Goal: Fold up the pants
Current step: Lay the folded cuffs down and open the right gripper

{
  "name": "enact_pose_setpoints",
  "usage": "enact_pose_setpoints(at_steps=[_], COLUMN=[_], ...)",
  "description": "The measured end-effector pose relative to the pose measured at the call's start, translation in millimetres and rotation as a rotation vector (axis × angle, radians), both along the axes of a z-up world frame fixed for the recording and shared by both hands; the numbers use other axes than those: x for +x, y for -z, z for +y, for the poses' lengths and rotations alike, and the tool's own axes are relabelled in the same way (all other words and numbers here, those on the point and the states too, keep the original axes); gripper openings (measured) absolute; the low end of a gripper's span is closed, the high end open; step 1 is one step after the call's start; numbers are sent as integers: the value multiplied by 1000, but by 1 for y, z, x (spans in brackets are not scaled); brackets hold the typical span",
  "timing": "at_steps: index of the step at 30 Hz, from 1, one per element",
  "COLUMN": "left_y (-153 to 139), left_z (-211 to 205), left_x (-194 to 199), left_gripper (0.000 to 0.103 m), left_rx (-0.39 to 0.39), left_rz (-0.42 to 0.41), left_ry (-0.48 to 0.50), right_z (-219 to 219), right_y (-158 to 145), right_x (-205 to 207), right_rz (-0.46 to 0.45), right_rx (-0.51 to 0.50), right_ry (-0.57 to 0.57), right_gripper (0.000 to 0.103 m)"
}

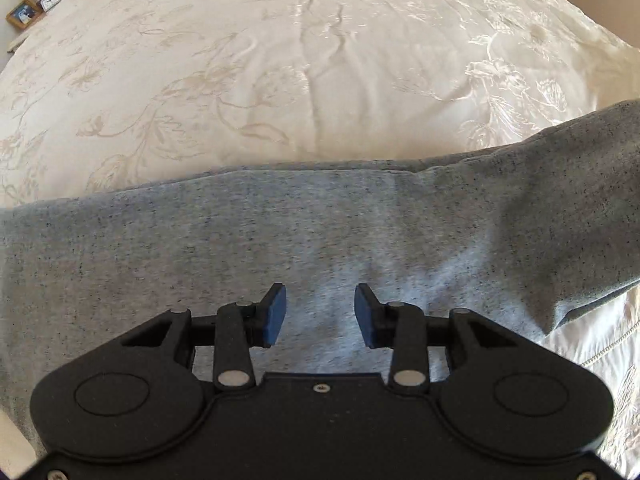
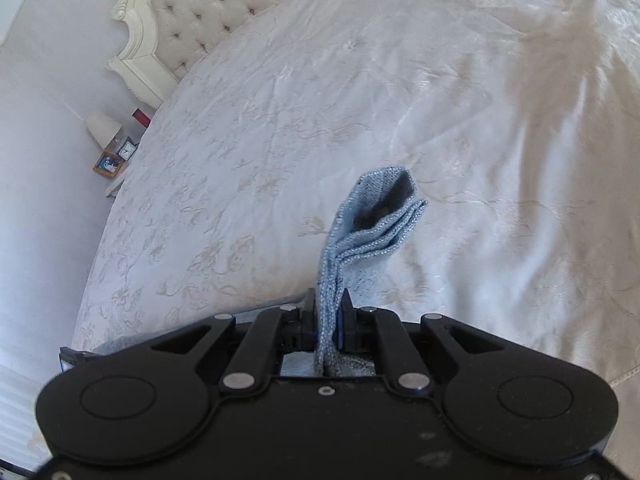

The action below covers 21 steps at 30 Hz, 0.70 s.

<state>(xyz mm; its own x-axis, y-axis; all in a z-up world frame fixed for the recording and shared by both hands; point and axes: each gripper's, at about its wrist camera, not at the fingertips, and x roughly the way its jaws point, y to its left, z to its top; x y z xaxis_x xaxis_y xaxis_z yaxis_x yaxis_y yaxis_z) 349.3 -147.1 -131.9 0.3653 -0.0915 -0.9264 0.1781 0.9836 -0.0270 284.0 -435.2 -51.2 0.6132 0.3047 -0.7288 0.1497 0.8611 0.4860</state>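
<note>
Grey heathered pants (image 1: 280, 248) lie in a wide band across the cream bedspread (image 1: 240, 80); their right part rises off the bed. My left gripper (image 1: 320, 312) hovers just above the flat grey cloth, open, its blue pads (image 1: 276, 316) apart with nothing between them. In the right wrist view my right gripper (image 2: 329, 312) is shut on a bunched fold of the pants (image 2: 372, 216), which sticks up beyond the fingertips and shows several stacked layers and a dark opening. The rest of the pants is hidden under that gripper's body.
The cream floral bedspread (image 2: 440, 100) spreads far beyond the pants. A tufted headboard (image 2: 208, 4) stands at the back left. A bedside table there holds a lamp (image 2: 102, 126), a small clock (image 2: 127, 151) and a framed picture (image 2: 107, 165).
</note>
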Motion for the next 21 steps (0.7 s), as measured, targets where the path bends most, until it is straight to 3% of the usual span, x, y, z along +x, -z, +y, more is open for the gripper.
enact_pose_setpoints(at_steps=[6, 9, 13, 17, 21], left_y=[-5, -7, -7, -4, -5], left_z=[78, 115, 162, 198, 214], left_x=[-7, -10, -13, -13, -14], left_gripper=[45, 45, 45, 45, 45], left_rx=[-50, -43, -21, -10, -10], left_rz=[10, 3, 1, 6, 0], left_ry=[-41, -47, -64, -111, -145], right_z=[135, 208, 296, 337, 342], right_y=[-25, -9, 39, 79, 75], right_x=[7, 12, 20, 24, 18], right_rz=[-23, -15, 48, 68, 23], right_rx=[-77, -134, -199, -217, -215], right_ry=[-128, -206, -295, -358, -406], right_gripper=[10, 10, 11, 24, 26])
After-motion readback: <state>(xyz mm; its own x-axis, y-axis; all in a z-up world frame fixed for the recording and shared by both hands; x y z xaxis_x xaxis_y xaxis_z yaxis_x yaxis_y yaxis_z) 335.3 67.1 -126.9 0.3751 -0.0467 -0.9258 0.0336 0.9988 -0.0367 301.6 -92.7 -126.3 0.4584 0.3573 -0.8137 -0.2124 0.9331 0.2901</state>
